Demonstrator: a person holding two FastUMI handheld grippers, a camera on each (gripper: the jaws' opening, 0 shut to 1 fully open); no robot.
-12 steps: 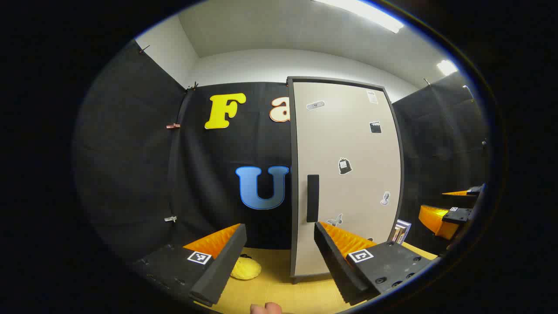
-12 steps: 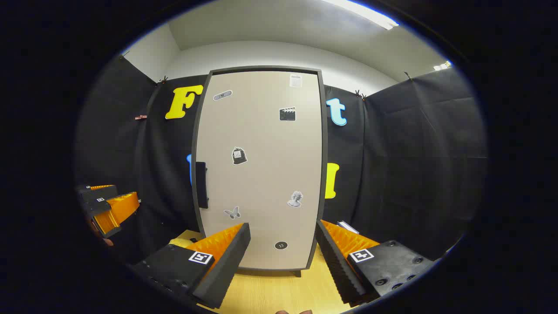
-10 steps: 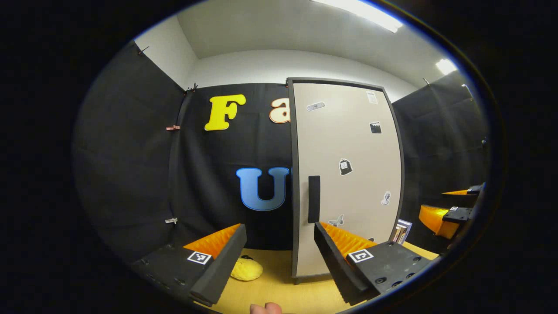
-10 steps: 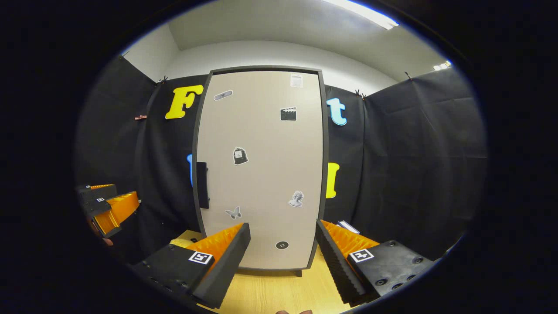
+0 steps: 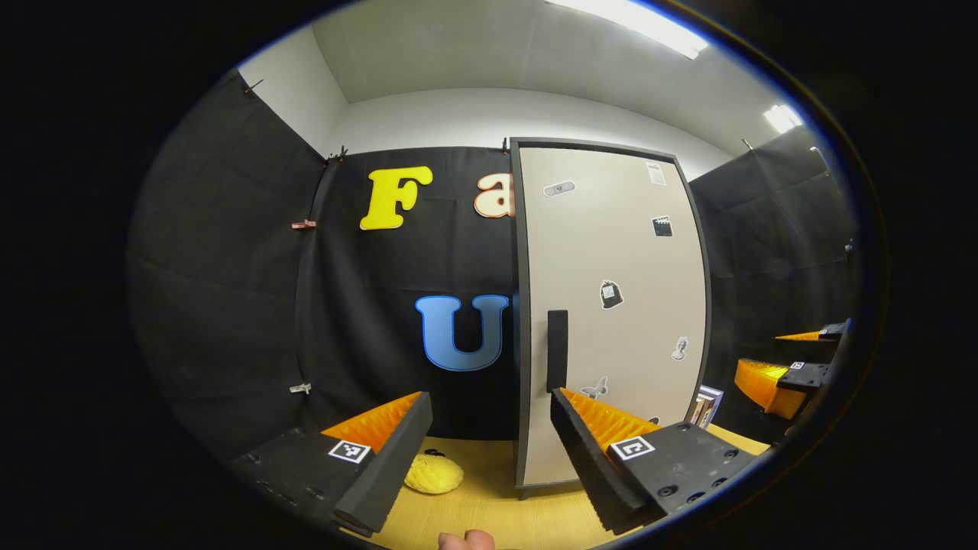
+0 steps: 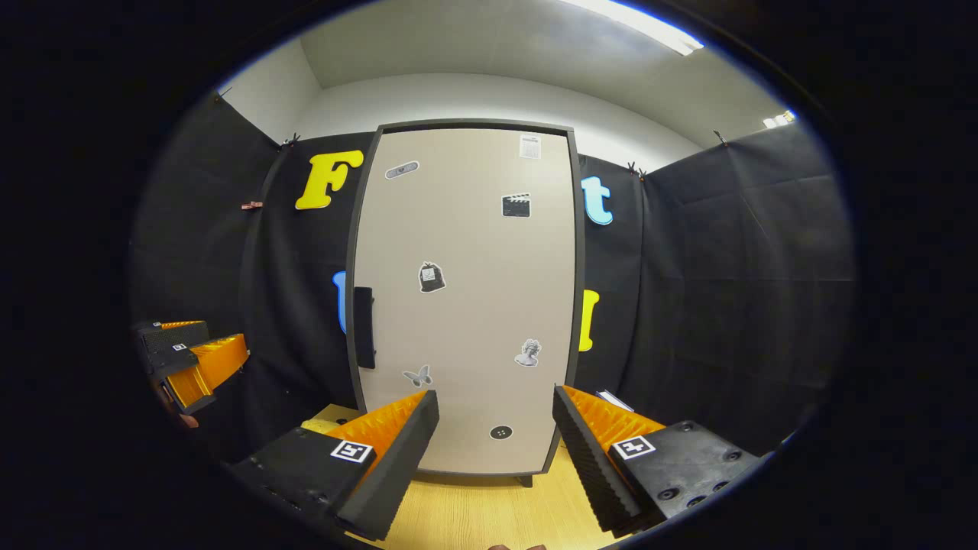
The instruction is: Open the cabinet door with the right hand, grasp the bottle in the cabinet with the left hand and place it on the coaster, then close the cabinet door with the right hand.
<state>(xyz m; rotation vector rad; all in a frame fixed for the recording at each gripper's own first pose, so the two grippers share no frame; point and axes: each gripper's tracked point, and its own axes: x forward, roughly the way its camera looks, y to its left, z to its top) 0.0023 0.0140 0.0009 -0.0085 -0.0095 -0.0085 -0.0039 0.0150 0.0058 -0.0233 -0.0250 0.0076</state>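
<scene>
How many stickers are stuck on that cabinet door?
7 in the right gripper view: paper label top right, plaster top left, clapperboard, bag mid-door, bust, butterfly, button lowest. The right gripper may hide more.

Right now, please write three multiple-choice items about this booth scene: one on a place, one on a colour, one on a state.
1. Where on the cabinet door is the handle?
A. near its left edge
B. at its centre
C. near its right edge

2. What colour is the soft object on the table?
A. red
B. yellow
C. green

3. In what state is the cabinet door?
A. wide open
B. removed
C. closed

Answers:
1 A: in the right gripper view the dark handle sits by the left edge.
2 B: the left gripper view shows it yellow.
3 C: the door lies flush in its frame, and the right gripper is open, not touching it.
</scene>
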